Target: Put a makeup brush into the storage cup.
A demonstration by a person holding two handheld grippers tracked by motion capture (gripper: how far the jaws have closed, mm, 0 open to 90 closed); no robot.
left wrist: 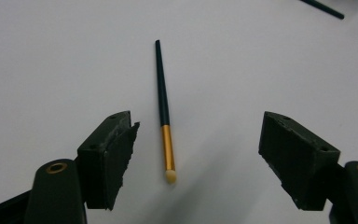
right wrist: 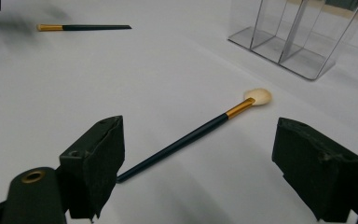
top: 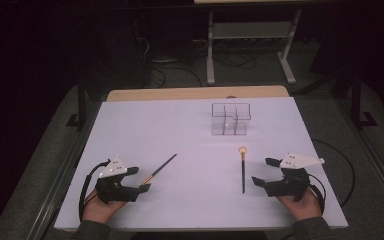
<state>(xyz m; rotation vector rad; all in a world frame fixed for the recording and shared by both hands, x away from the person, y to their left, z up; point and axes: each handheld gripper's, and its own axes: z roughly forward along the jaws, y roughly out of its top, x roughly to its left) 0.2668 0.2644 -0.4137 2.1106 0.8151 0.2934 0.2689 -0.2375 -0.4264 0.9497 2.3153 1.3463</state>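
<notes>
Two slim make-up brushes lie on the white table top (top: 145, 125). The left brush (top: 160, 169) (left wrist: 164, 107) has a dark handle, a gold ferrule and a small pale tip, which lies between the jaws of my left gripper (top: 139, 180) (left wrist: 200, 123). Those jaws stand wide apart and touch nothing. The right brush (top: 243, 172) (right wrist: 191, 135) has a rounder pale head pointing away from the person. Its handle end lies just in front of my right gripper (top: 263, 171) (right wrist: 200, 128), which is open and empty.
A clear plastic organiser (top: 230, 120) (right wrist: 289, 42) with several compartments stands at the table's far middle-right. The left brush (right wrist: 84, 27) also appears far off in the right gripper view. Cables trail from both grippers near the front edge.
</notes>
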